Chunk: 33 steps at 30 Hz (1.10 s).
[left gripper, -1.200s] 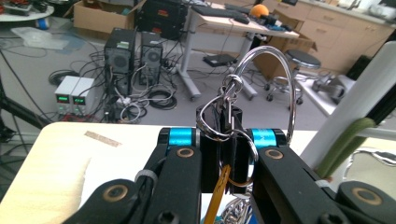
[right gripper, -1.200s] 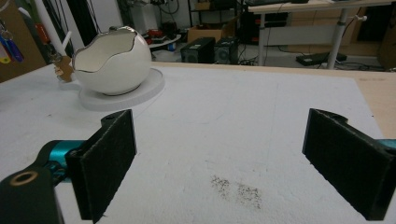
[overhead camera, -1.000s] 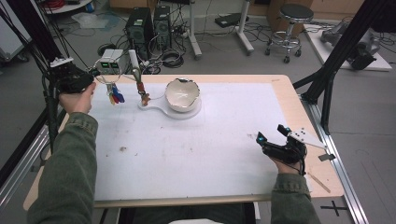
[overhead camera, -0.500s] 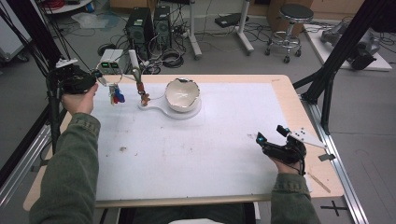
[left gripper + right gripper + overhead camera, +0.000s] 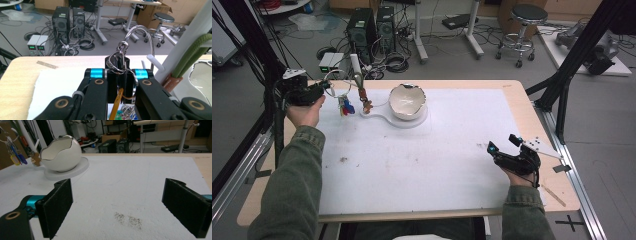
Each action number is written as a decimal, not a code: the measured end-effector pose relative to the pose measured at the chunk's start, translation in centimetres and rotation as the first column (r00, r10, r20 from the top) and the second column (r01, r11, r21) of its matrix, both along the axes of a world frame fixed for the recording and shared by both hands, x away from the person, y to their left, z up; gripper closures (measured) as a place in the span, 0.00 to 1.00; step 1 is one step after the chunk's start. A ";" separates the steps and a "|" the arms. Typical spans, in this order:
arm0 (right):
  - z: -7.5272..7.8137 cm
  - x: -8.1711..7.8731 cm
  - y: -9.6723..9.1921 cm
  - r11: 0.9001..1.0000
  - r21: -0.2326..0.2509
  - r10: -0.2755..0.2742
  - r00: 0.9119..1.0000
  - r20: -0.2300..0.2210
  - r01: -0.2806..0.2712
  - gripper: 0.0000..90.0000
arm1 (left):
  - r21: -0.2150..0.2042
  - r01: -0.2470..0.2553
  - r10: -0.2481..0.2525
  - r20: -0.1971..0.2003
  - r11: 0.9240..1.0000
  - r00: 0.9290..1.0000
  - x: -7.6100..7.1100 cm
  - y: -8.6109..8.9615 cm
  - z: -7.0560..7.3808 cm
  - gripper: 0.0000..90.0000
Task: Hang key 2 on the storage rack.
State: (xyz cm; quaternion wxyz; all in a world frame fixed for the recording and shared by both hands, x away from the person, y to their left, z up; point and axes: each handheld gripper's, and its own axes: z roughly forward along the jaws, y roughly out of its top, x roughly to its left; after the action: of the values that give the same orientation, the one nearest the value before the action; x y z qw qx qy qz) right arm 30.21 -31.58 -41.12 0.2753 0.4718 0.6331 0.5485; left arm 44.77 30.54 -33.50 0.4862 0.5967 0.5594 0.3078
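**Left tongs clamp a key ring at the far left of the counter**

The left tongs point(image 5: 323, 89) are clamped on a key ring point(image 5: 121, 65), whose wire loops sit pinched between the two black jaws in the left gripper view. A large metal loop point(image 5: 140, 35) of the ring arches up above the jaw tips, and coloured tags point(image 5: 345, 106) hang below the tongs, over the white mat point(image 5: 422, 160). The held ring is thus right at the jaw tips, above the far left part of the counter point(image 5: 532, 120).

Just to the right of the left tongs stands a small stand point(image 5: 362, 92) with a brown post on a white base, and beyond it an egg-shaped white bowl point(image 5: 407, 101) on the same base. The stand is the nearest thing to the ring; nothing lies between them.

The right tongs point(image 5: 503, 146) stand wide apart with nothing between the pads, resting low over the mat at the near right, well apart from the bowl and the ring. A dark smudge point(image 5: 127, 219) marks the mat just ahead of them.

Compared with a second ago, the left tongs and the ring have edged slightly to the left, away from the stand; the right tongs have kept their place.
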 end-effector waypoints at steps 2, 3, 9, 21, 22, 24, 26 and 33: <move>0.0 0.0 0.0 1.000 0.004 -0.001 1.000 -0.005 0.001 0.10 | 0.001 0.006 -0.006 -0.001 1.000 1.000 0.0 -0.1 -0.1 0.96; 0.0 0.0 0.1 1.000 0.003 0.001 1.000 -0.006 -0.001 0.10 | 0.008 0.012 -0.012 -0.003 1.000 1.000 0.0 -0.2 -0.2 0.96; 0.0 0.1 0.1 1.000 0.003 0.005 1.000 -0.002 -0.005 0.10 | 0.031 0.064 -0.065 0.009 0.997 0.998 -0.2 -1.4 -0.2 0.96; 0.0 0.1 0.0 1.000 0.011 0.005 1.000 -0.004 -0.005 0.10 | 0.024 0.153 -0.153 -0.006 0.988 0.988 -0.1 -2.3 -0.5 0.96; 0.0 0.1 0.1 1.000 0.010 0.009 1.000 -0.003 -0.009 0.10 | 0.027 0.163 -0.163 -0.008 0.986 0.987 -0.1 -2.2 -0.6 0.96; 0.0 0.1 0.1 1.000 0.011 0.009 1.000 -0.006 -0.009 0.10 | 0.038 0.183 -0.183 -0.011 0.982 0.983 -0.1 -2.2 -0.6 0.96; 0.0 0.1 0.1 1.000 0.014 0.007 1.000 -0.010 -0.007 0.10 | 0.038 0.196 -0.195 -0.024 0.980 0.981 -0.1 -2.2 -0.6 0.96; 0.0 0.2 0.1 1.000 0.012 0.008 1.000 -0.003 -0.008 0.10 | 0.044 0.245 -0.243 -0.037 0.969 0.969 -0.3 -2.2 -0.6 0.93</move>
State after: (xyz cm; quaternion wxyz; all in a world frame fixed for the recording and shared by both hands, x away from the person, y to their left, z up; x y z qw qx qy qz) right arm 30.44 -31.51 -41.11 0.2693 0.4719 0.6320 0.5526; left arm 44.51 28.33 -34.15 0.4969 0.6772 0.4819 0.2496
